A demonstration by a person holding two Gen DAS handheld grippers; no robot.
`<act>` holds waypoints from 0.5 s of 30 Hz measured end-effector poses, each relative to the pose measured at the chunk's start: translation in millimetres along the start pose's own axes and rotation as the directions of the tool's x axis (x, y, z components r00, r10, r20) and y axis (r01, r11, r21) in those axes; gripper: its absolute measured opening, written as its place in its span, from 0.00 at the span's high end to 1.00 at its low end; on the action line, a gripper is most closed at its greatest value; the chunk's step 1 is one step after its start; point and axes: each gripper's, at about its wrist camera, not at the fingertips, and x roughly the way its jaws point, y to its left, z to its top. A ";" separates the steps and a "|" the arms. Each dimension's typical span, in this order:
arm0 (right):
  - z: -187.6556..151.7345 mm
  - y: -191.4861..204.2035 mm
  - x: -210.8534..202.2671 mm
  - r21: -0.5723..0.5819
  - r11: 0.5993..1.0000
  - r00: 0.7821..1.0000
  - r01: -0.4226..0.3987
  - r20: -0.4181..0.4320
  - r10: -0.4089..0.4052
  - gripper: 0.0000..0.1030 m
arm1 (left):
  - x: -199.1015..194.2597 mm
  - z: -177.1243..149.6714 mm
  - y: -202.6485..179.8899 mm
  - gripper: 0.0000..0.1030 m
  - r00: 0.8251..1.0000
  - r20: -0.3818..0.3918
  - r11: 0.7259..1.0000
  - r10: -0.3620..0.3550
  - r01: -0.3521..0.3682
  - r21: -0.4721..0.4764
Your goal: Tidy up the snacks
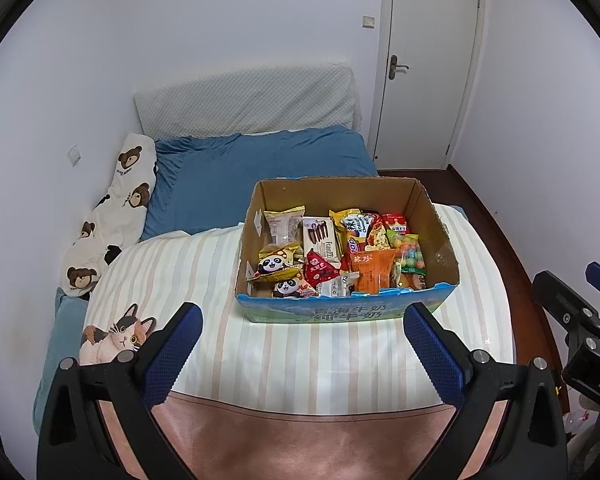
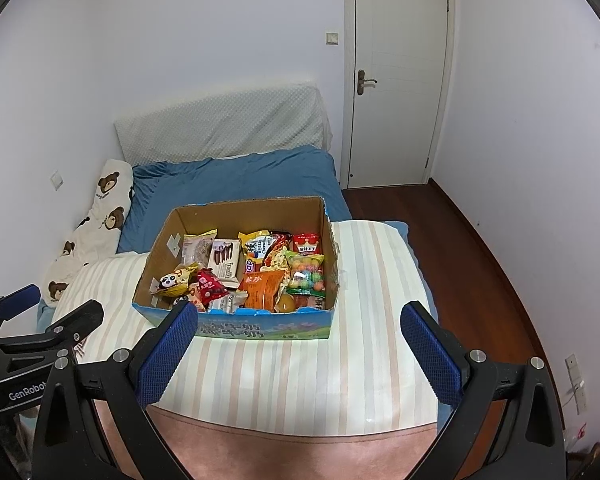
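An open cardboard box (image 1: 440,220) with a blue printed front sits on the striped blanket, holding several snack packets: panda packs (image 1: 274,266), a Franzzi biscuit pack (image 1: 320,238), an orange pack (image 1: 370,270), a bag of coloured candy balls (image 1: 410,256). The box also shows in the right wrist view (image 2: 328,232), with the orange pack (image 2: 262,288) inside. My left gripper (image 1: 302,346) is open and empty, just short of the box front. My right gripper (image 2: 298,350) is open and empty, near the box's front edge.
The striped blanket (image 1: 300,364) lies over a pink cover (image 1: 300,436). A blue duvet (image 1: 260,168), a bear-print pillow (image 1: 116,208) and a white headboard cushion (image 1: 244,100) lie behind. A white door (image 2: 396,80) and wood floor (image 2: 460,264) are to the right.
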 end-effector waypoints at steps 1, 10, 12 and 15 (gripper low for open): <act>0.0 0.3 -0.4 0.000 1.000 1.000 0.000 0.002 0.000 0.00 | -0.7 0.5 -0.1 0.00 1.000 0.002 1.000 -0.001 0.001 0.001; -0.4 -3.7 -2.3 0.013 1.000 1.000 -0.002 0.000 0.002 0.00 | -5.4 1.4 -1.8 0.00 1.000 0.014 1.000 -0.004 0.004 0.006; -0.5 -4.3 -2.6 0.014 1.000 1.000 -0.001 0.002 0.001 0.00 | -5.5 1.3 -1.7 0.00 1.000 0.013 1.000 -0.007 0.007 0.003; -0.2 -3.5 -1.9 0.012 1.000 1.000 -0.001 0.002 0.001 0.00 | -7.1 1.5 -2.8 0.00 1.000 0.016 1.000 -0.007 0.007 0.004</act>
